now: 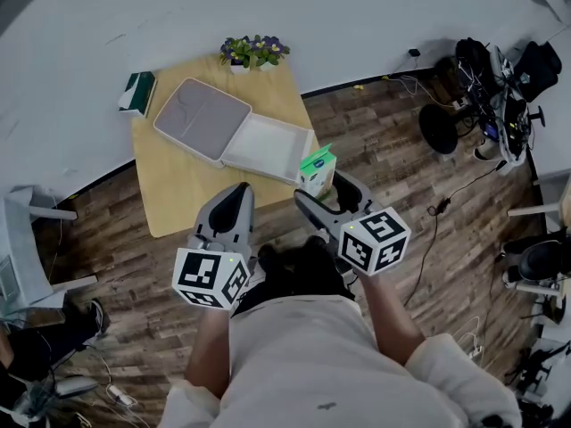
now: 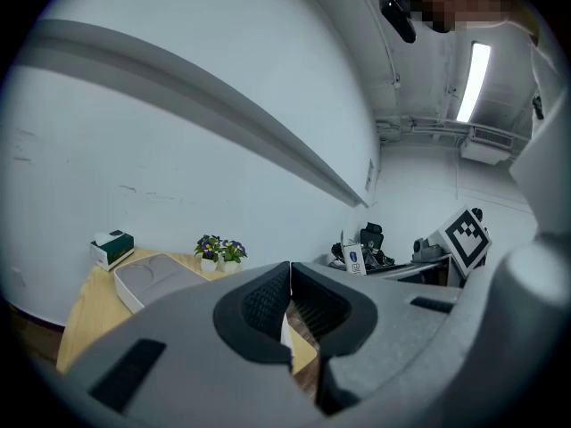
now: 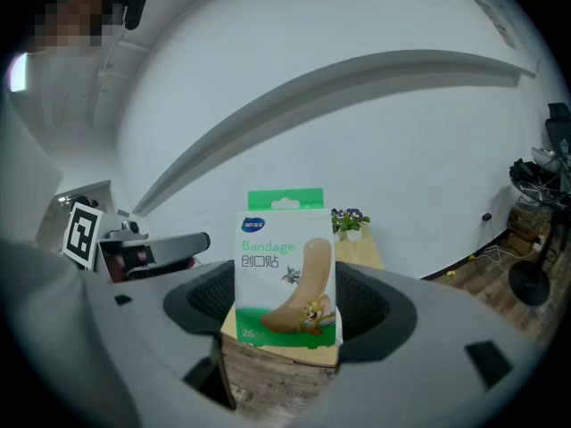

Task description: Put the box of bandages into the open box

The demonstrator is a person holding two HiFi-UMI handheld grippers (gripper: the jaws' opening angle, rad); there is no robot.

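Transfer step, judged from the layout: carry the bandage box over the open box and lower it into the tray half, not onto the flat lid half on the left.

Procedure advice:
- Move the right gripper forward and to the left until the bandage box is wholly inside the tray walls.
- Keep the bandage box upright, or tilt it flat only once it is over the tray; a corner that catches the near wall could push the light open box across the table.
- Lower until the bandage box rests on the tray floor, then part the jaws.
- Keep the left gripper clear of the path; it could steady the lid if the open box slides.

Tool state:
- Right gripper: jaws partly open and clamped on the lower part of the bandage box, one pad on each side. The printed face points at the camera and the green hang tab is up.
- Left gripper: jaws closed together, nothing between them, touching nothing.

Position of the task item: the bandage box is off the table in the grip, at the near right corner of the tray in the head view. Whether it is already over the rim cannot be told.
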